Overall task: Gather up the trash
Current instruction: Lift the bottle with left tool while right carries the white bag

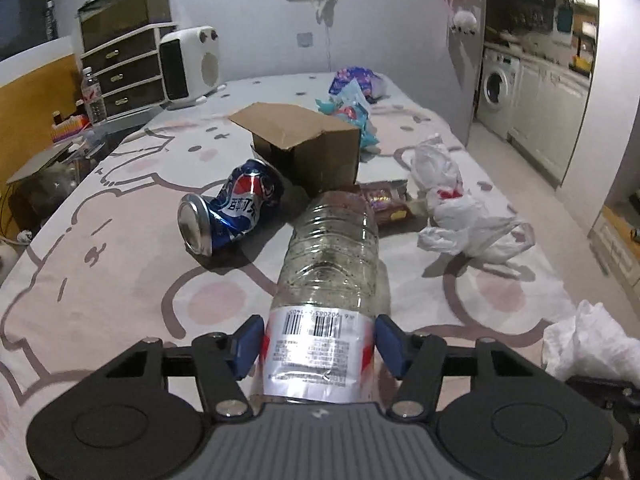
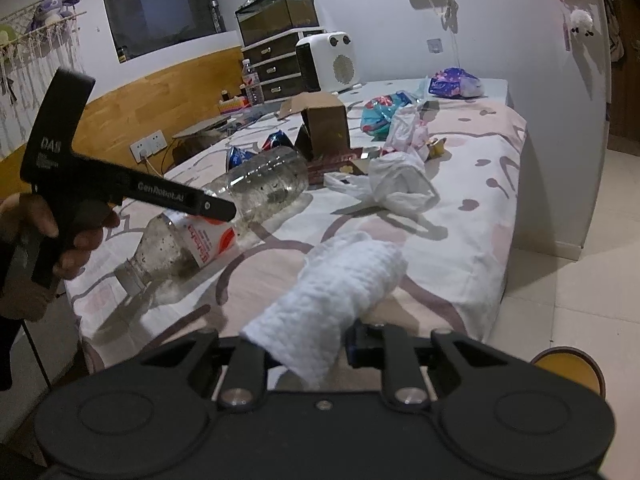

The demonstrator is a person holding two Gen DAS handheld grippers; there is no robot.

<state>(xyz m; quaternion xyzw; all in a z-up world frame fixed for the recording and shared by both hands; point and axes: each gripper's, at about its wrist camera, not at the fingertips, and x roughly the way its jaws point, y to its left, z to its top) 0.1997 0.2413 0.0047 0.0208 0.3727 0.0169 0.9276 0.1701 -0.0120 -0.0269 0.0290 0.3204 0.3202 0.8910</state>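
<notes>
Bottle (image 1: pixel 332 264) of clear plastic, empty and speckled inside, sits gripped at its labelled middle in my left gripper (image 1: pixel 320 344), both blue pads pressing its sides. In the right wrist view it hangs tilted just above the bed, neck (image 2: pixel 130 274) lowest and toward the near corner, base pointing at the pile of rubbish. My right gripper (image 2: pixel 304 350) pinches a crumpled white paper towel (image 2: pixel 340 276), fingers drawn close on its near end, the rest jutting forward over the bed's edge. A person's hand (image 2: pixel 76 240) wraps the left gripper's handle. Beyond the bottle, on the pink-and-white bedspread (image 1: pixel 120 272), lies a crushed blue cola can (image 1: pixel 230 206) on its side, an open cardboard box (image 1: pixel 308 144) behind it, a flat snack wrapper (image 1: pixel 386 200) beside that, and a loose white plastic bag (image 1: pixel 452 208) to the right. Colourful packets (image 1: pixel 352 96) lie farther back near the wall. A white heater (image 1: pixel 192 66) and small drawers (image 1: pixel 124 68) stand at the far left
</notes>
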